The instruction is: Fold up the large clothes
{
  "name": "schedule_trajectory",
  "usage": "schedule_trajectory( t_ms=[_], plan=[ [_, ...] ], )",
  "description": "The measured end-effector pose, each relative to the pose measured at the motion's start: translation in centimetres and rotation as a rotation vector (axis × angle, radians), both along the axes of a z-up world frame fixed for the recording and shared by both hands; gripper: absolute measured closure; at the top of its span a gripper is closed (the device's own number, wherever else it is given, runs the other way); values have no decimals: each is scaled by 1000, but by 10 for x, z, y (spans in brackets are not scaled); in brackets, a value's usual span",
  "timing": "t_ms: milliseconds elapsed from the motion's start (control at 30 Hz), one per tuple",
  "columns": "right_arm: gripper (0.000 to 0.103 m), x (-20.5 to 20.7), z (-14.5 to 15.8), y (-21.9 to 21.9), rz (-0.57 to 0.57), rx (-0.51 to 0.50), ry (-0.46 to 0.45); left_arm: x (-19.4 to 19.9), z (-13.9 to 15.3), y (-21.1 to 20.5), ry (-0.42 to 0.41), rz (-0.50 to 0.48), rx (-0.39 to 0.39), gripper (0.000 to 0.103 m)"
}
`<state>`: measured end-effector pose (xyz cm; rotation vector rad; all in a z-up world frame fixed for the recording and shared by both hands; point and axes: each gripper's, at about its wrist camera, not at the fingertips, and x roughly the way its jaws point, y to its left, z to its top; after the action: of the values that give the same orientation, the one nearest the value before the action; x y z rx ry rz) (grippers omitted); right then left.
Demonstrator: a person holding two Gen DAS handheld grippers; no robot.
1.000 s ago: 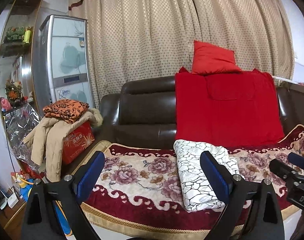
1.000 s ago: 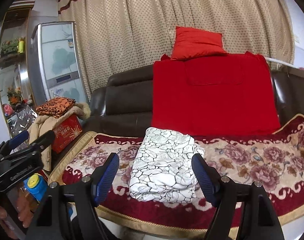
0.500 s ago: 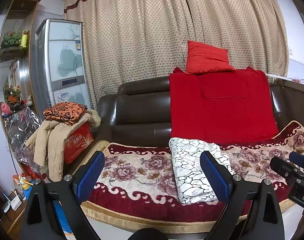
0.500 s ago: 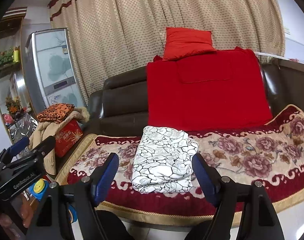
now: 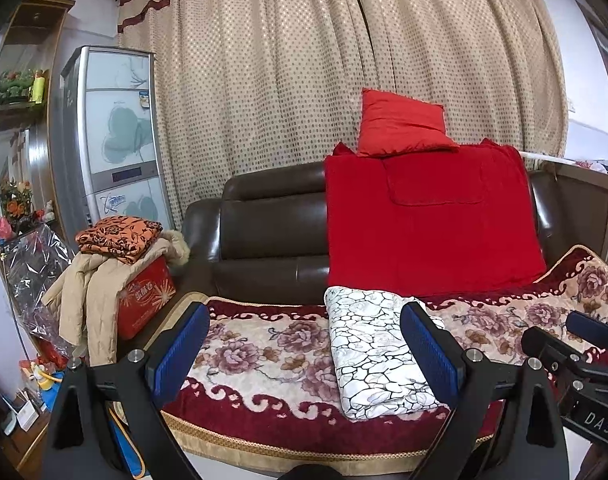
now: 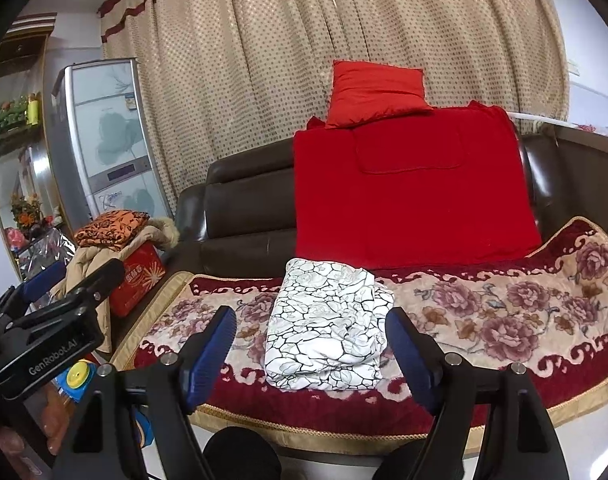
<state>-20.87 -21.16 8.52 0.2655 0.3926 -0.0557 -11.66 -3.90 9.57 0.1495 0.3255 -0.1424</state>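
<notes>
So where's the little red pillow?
The red pillow sits on top of the sofa back, on the red blanket's upper edge, in front of the curtain, centre in both views.

A dark brown leather sofa stands against the curtain. Its seat is covered by a floral blanket, cream with pink roses and a deep red scrolled border, gold-edged along the near side. On that blanket, a little right of the middle, lies a folded white garment with a black crackle pattern, one short end close to the near edge. Just behind it a red throw hangs down the backrest, reaching the seat. A red cushion sits on top of the backrest, above the throw.
</notes>
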Motion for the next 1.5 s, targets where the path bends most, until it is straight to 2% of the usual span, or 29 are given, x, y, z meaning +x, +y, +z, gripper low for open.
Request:
schedule_trajectory(
  t_ms=[467, 867, 1000, 1100, 1267, 1367, 1500],
  plan=[
    [23, 35, -20, -51, -12, 47, 36, 30, -5, -59, 46, 0, 83, 7],
    [23, 31, -7, -85, -18, -11, 67, 41, 9, -92, 44, 1, 20, 7],
    [23, 17, -1, -96, -37, -12, 39, 33, 13, -99, 44, -22, 7, 7],
    [23, 9, 1, -100, -53, 0, 6, 26, 13, -103, 35, -42, 36, 7],
    [23, 13, 2, -98, -72, 46, -28, 29, 13, -95, 50, -78, 67, 7],
    [23, 23, 1, -93, -85, 74, -36, 37, 12, -80, 45, -76, 60, 7],
    [23, 44, 2, -72, -102, 58, -35, 57, 4, -51, 50, -92, 28, 7]
  ],
)
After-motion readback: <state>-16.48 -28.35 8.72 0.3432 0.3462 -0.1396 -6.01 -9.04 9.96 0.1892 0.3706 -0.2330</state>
